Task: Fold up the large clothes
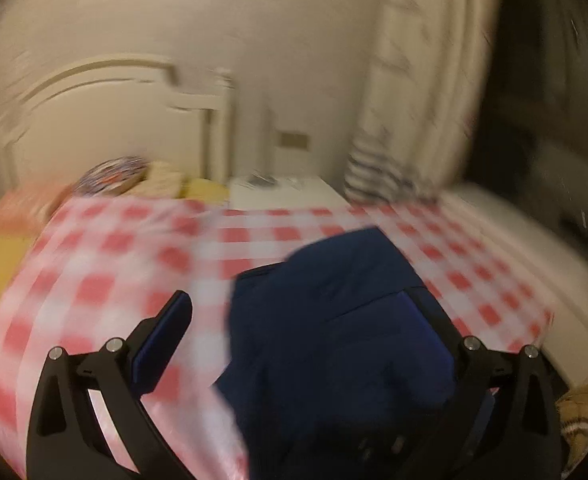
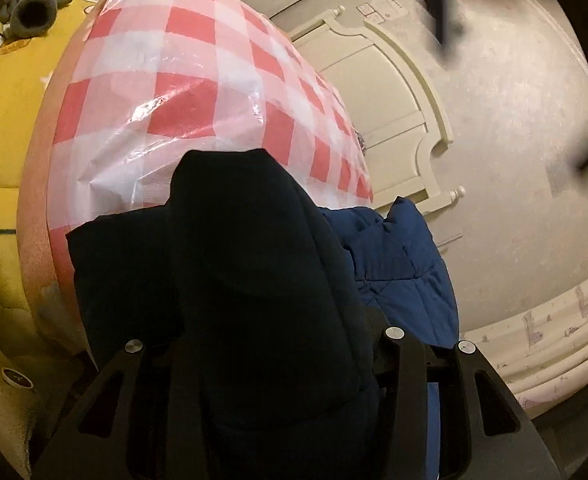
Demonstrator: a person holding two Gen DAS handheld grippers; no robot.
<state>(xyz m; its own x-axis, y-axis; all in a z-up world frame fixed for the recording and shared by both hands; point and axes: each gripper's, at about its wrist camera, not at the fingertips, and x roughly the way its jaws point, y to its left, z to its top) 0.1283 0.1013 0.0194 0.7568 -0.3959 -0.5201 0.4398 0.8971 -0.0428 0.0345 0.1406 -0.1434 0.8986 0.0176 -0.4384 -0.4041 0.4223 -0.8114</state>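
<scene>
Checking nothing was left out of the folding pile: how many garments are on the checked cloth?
1: a navy padded jacket bunched at the near edge of the red-and-white checked cloth, its fabric inside the right claw. More may lie hidden beneath.

My table (image 1: 34, 308) wears a red-and-white checked plastic cover (image 2: 198, 80), wrinkled and glossy. A navy garment (image 1: 334, 320) lies bunched on it toward 5 o'clock in my left view; in my right view it sits at 6 o'clock, a blue quilted part (image 2: 406, 264) at 4.

You see glossy, crinkled plastic on the checked table cover (image 2: 182, 92), a matt, quilted cloth navy jacket (image 2: 398, 264), and perhaps fleecy yellow bedding (image 2: 10, 92) at left.
</scene>
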